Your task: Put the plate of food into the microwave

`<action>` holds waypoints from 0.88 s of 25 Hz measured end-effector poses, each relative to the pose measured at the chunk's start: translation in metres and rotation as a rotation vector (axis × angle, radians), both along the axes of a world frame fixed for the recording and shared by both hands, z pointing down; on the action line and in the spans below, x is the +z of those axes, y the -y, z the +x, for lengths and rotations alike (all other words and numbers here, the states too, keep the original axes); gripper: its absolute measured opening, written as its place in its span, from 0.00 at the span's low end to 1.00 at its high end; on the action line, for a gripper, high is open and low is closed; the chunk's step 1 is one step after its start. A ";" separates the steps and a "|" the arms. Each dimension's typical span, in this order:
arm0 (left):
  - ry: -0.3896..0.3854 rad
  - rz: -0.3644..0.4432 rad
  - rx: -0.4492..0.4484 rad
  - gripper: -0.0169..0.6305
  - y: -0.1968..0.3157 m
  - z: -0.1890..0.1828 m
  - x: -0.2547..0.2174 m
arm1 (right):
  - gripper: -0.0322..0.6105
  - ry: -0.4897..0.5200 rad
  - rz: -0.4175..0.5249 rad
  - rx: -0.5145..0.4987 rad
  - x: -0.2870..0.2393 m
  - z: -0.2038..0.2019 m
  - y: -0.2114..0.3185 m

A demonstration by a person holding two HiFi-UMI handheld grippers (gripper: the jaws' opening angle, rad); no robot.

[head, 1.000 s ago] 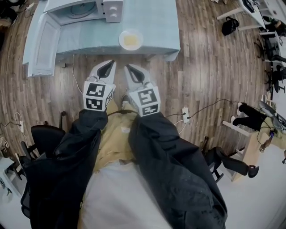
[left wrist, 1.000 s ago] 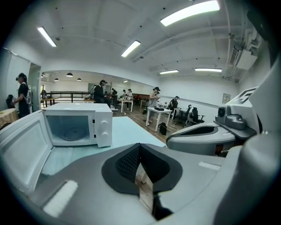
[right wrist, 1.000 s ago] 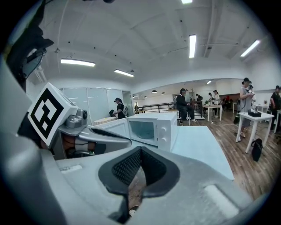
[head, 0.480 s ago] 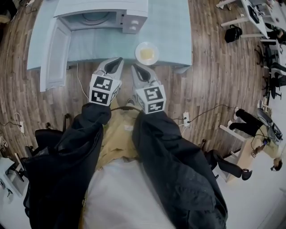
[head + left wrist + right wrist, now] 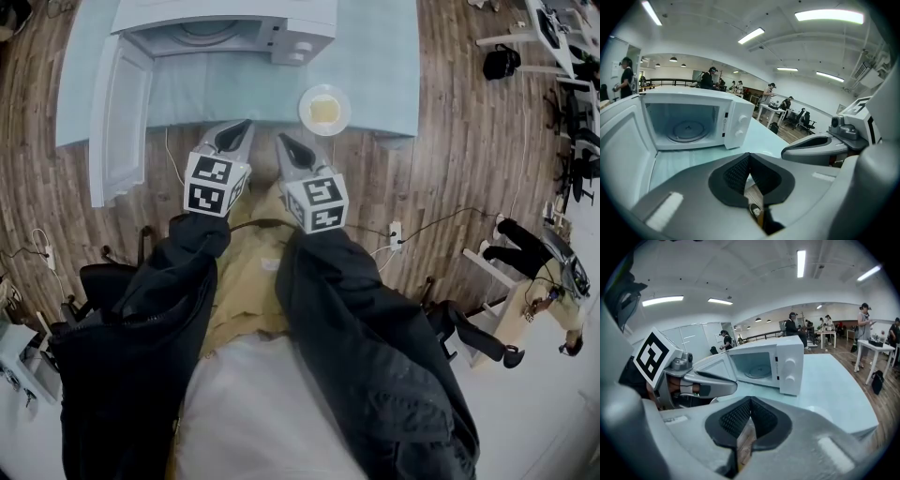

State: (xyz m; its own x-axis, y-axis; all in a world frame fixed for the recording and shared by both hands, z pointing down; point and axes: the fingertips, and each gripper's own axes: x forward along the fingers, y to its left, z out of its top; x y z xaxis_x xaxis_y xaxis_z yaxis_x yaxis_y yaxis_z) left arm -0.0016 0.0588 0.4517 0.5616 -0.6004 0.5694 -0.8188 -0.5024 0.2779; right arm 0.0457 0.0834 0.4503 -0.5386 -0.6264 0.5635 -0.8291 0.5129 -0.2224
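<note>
Left tool (image 5: 239,127), right tool (image 5: 284,142) pressed together, empty. Plate (image 5: 324,110) on counter (image 5: 375,56) near edge: probably stiff, fragile, slick; pinch rim both sides, keep level.

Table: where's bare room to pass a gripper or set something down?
Bare strip in front of the microwave, between its open door and the plate; also the table right of the plate. Microwave fills the back left.

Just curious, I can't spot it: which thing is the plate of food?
Find the pale blue table with the white microwave, door open. Right of the microwave, near the table's front edge, sits a round white plate with yellow food: the only dish there.
</note>
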 end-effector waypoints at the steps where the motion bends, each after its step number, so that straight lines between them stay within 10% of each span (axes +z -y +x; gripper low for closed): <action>1: 0.008 -0.009 -0.003 0.03 0.002 0.000 0.004 | 0.05 0.006 -0.016 0.003 0.005 0.002 0.002; 22: 0.084 -0.264 0.068 0.03 -0.029 0.071 0.100 | 0.05 0.058 -0.345 0.268 0.151 0.139 0.001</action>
State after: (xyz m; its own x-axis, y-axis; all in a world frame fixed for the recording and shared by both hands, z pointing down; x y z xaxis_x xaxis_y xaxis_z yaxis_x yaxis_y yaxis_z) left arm 0.0695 0.0875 0.5517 0.5392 -0.3876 0.7477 -0.8118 -0.4757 0.3388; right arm 0.1852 0.0826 0.6015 -0.4199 -0.5291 0.7374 -0.9037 0.1690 -0.3934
